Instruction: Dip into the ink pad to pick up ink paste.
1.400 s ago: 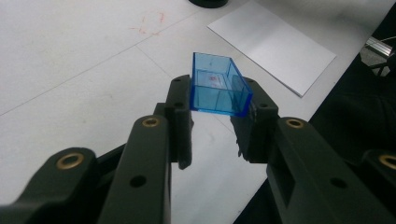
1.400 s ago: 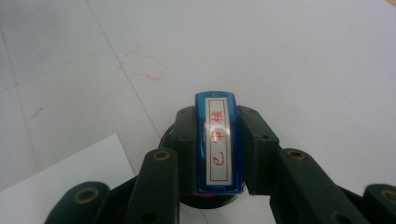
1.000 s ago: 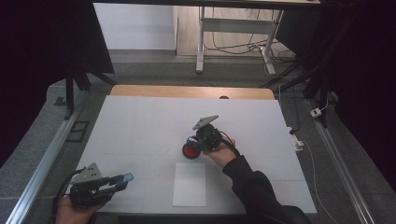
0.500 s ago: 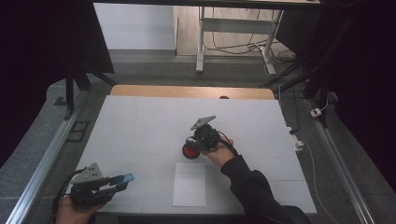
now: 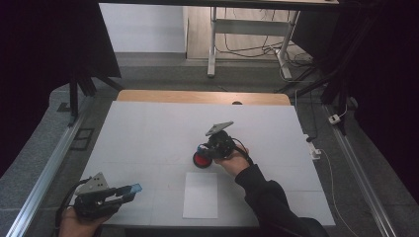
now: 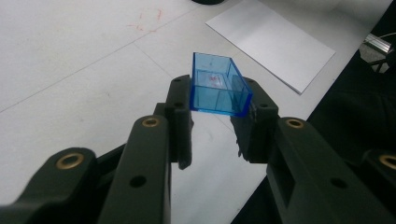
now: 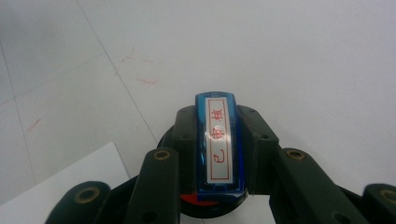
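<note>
Over toward the middle of the white table [image 5: 148,128], the right gripper [image 7: 217,140] is clamped on a blue stamp [image 7: 218,154]. Its jaws press the two long sides, and the red-lettered label faces up at the camera. The stamp is tipped down onto a round red ink pad [image 5: 201,160], which sits just beyond the far edge of a white sheet of paper [image 5: 200,195]. From where I stand the stamp hides the contact, so I can't say for sure that its face is flat on the pad rather than just above it.

Down at the near left corner, the left gripper [image 6: 215,126] is closed on a clear blue cap [image 6: 218,91], pinching it by the near end. The cap is held off the table with its open side up, well away from the pad.

The step looks like inking the stamp. To do it well, the face should go down square on the pad, not on one edge, with a light, even press so the ink takes evenly. It should then lift straight up, so the pad isn't dragged along the table, before moving over the sheet. The grip sits low on the stamp body, which should keep it from rocking. The left hand only needs to keep the cap steady and out of the way.

Set against the picture from a second ago, hardly anything differs. Both hands, the pad and the sheet sit where they did, and both grips are unchanged.
</note>
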Demonstrator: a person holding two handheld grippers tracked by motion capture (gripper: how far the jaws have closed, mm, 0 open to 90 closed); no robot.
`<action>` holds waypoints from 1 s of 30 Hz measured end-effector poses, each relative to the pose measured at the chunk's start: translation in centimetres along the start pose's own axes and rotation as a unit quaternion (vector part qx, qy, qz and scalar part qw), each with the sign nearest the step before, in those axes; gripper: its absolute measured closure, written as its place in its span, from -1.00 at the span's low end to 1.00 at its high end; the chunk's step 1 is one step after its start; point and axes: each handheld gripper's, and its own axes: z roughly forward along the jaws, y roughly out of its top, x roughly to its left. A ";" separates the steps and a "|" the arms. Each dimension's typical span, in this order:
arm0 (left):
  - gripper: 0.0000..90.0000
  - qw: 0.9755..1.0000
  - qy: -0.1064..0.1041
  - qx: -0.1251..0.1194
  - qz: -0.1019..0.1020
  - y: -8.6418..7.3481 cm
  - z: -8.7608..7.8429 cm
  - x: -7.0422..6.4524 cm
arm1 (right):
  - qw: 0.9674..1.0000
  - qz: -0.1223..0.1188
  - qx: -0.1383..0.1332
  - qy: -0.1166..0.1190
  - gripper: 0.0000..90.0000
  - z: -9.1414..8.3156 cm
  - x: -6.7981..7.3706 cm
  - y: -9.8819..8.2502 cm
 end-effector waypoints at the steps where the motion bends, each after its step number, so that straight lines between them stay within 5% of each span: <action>1: 0.52 1.000 -0.001 0.000 -0.001 0.0 0.0 0.0 | 1.000 -0.002 0.001 -0.001 0.57 0.0 0.1 0.0; 9: 0.52 1.000 -0.001 -0.002 -0.004 0.0 -0.1 0.1 | 1.000 -0.004 0.003 -0.006 0.57 -0.4 0.1 0.0; 24: 0.52 1.000 -0.003 -0.003 -0.005 0.0 -0.1 0.1 | 0.999 -0.004 -0.034 0.001 0.57 -2.4 0.4 0.7; 30: 0.52 1.000 -0.004 -0.003 -0.007 0.0 -0.1 0.1 | 1.000 -0.010 -0.021 0.003 0.57 -1.9 0.9 0.6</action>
